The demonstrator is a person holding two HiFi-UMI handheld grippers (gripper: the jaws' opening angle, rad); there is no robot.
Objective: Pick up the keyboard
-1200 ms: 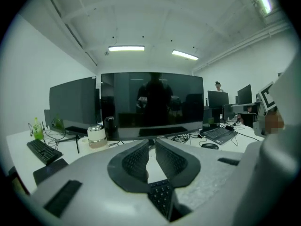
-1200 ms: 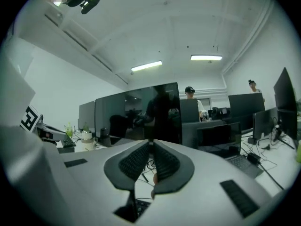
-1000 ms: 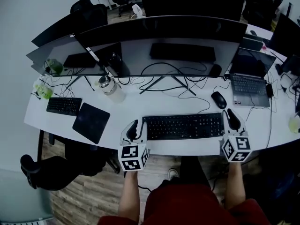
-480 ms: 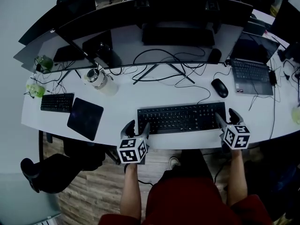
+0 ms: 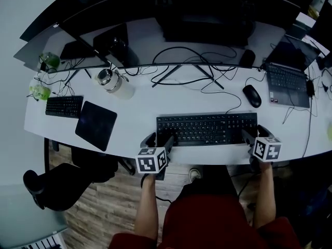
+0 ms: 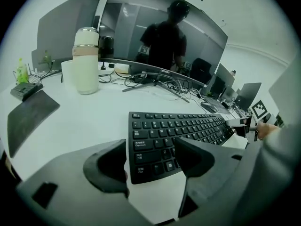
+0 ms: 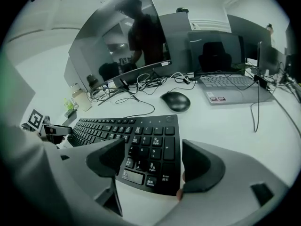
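The white desk spreads under both of your grippers, and the curved monitor stands far beyond them; the print on its lower edge is too small to read. The black keyboard lies flat on the desk and spans from one gripper to the other. Your left gripper has its jaws opening, spread wide with the keyboard's left end between them and no pad pressing on it; there you can read "Caps Lock", "Shift" and "Ctrl". Your right gripper is opening too, spread about the right end without gripping it, where the keys read "Enter", "PgDn" and "Delete". The laptop sits open beyond the right gripper and off to its right. The dark mat lies to the left of your left gripper, with the small keyboard further left. The white bottle stands upright beyond the left gripper, to its left. The mouse rests just beyond the right gripper, near the keyboard's far right corner.
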